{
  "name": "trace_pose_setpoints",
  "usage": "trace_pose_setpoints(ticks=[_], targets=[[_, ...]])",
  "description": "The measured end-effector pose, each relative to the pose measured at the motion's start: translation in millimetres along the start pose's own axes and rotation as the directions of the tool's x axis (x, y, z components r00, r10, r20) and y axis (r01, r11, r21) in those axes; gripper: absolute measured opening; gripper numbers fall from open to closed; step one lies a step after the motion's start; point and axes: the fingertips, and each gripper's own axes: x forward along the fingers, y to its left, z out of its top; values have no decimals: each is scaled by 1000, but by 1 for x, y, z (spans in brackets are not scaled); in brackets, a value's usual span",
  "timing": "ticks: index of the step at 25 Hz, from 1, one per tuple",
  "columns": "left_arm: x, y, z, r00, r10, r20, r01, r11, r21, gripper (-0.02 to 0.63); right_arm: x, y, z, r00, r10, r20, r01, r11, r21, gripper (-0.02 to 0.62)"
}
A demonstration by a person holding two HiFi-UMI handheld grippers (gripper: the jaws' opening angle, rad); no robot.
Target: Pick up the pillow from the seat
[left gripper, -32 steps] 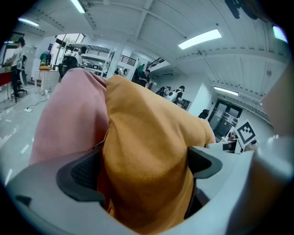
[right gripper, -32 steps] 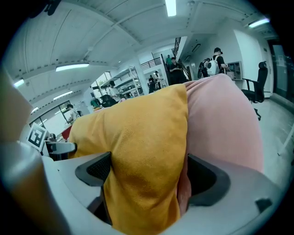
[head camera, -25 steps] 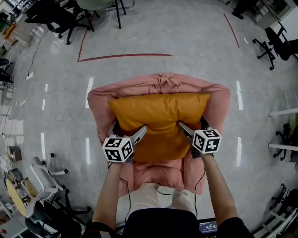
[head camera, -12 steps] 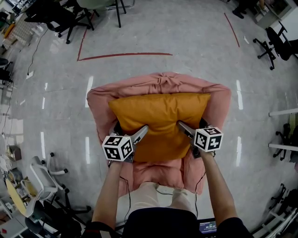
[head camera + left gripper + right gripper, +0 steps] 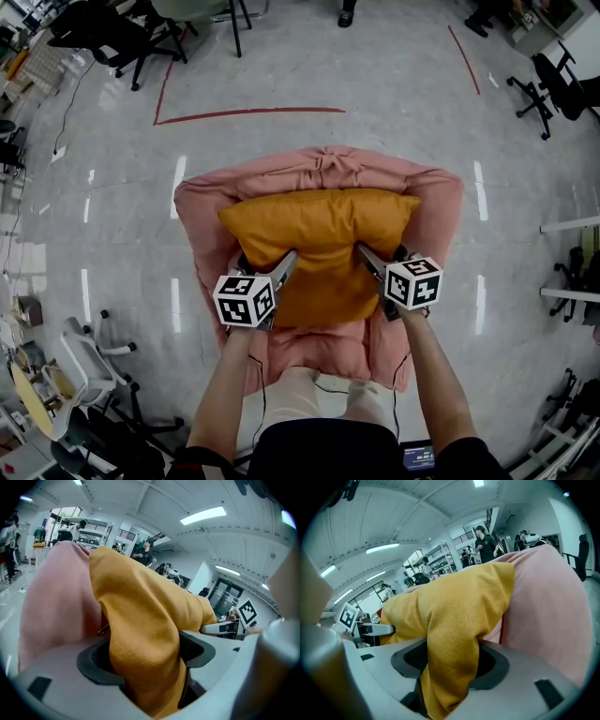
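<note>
An orange pillow (image 5: 319,234) leans against the back of a pink armchair (image 5: 319,167) and rests on its seat. My left gripper (image 5: 267,269) is at the pillow's lower left edge and my right gripper (image 5: 382,261) at its lower right edge. Both pairs of jaws are closing, each with a fold of pillow fabric between them. In the left gripper view the pillow (image 5: 140,616) fills the gap between the dark pads (image 5: 96,663) of the left gripper (image 5: 145,667). In the right gripper view the pillow (image 5: 454,616) bunches the same way inside the right gripper (image 5: 450,667).
The armchair stands on a glossy grey floor with a red taped line (image 5: 248,112) behind it. Black office chairs (image 5: 112,33) stand at the far left and another (image 5: 553,84) at the far right. White chairs (image 5: 89,361) stand at the near left. The person's legs are at the seat's front.
Both grippers' jaws have closed in on the pillow's lower sides, pinching the fabric. The marker cubes have shifted slightly inward, and the pillow's lower part looks narrower.
</note>
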Motion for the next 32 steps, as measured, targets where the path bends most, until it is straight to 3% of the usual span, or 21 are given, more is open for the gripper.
trace_pose_setpoints(ticks=[4,11,21,32], targets=[[-2,-8,-4,1000,4,8,-4,1000,2,339,-1,5,-4,1000,13,8,-13,1000,-13,189],[-7,-10,-5,1000,-9,-11,9,1000,-3,291,-3,13,-6,1000,23,-2,-23,1000,-12,153],[-22,-21,-7,999,-28,-20,28,999,-15,272,-19,22,-8,999,37,-7,-37,999,-10,152],[-62,-50,3,999,-32,39,32,999,8,267,-58,43,-1,998,55,31,-53,998,-39,152]])
